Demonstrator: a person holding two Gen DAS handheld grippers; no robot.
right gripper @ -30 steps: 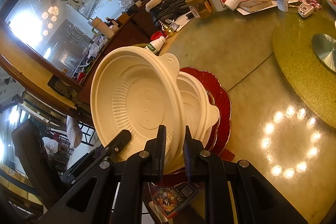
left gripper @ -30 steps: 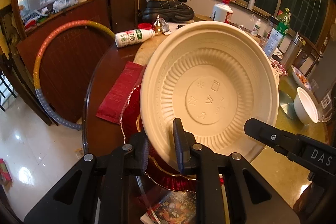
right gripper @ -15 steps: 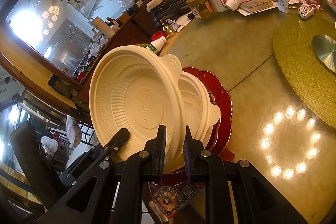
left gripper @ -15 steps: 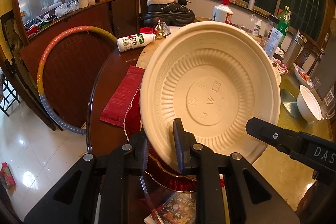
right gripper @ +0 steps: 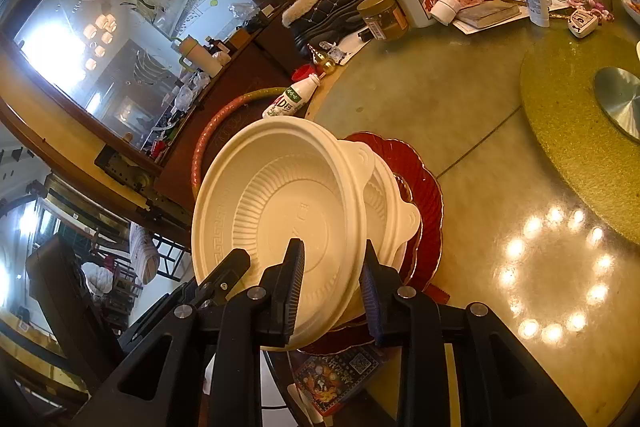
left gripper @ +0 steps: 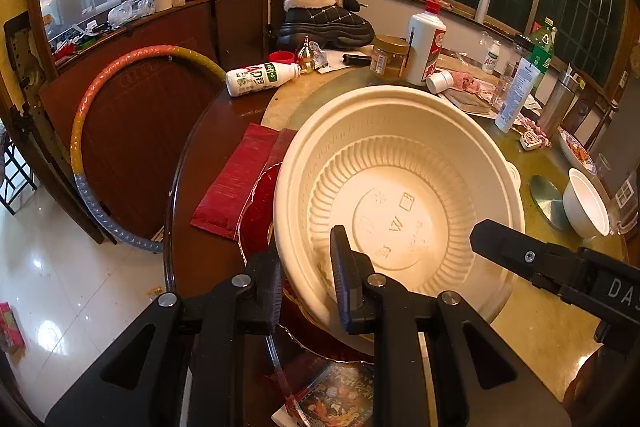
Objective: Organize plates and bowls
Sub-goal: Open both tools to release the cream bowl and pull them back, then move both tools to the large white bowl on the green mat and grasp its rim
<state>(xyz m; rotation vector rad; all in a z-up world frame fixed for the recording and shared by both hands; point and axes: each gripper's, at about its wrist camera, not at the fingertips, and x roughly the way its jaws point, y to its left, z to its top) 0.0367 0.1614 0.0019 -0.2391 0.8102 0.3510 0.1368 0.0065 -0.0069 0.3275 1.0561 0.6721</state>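
Top bowl [left gripper: 400, 203] sits tilted in a second bowl [right gripper: 394, 211] on the red plate [right gripper: 420, 183] at the table [right gripper: 460, 115] edge. Your left gripper [left gripper: 306, 279] is clamped on its near rim; right gripper [right gripper: 332, 281] is opening w/ rim between the jaws, pads look clear. Looks like thin, light, bendy plastic & prob slick, so hold the rolled rim, not the wall, or it'll flex.

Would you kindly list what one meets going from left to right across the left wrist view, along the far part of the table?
Lying white drink bottle → red cap → black fur-lined boot → brown jar → white liquor bottle → green bottle.
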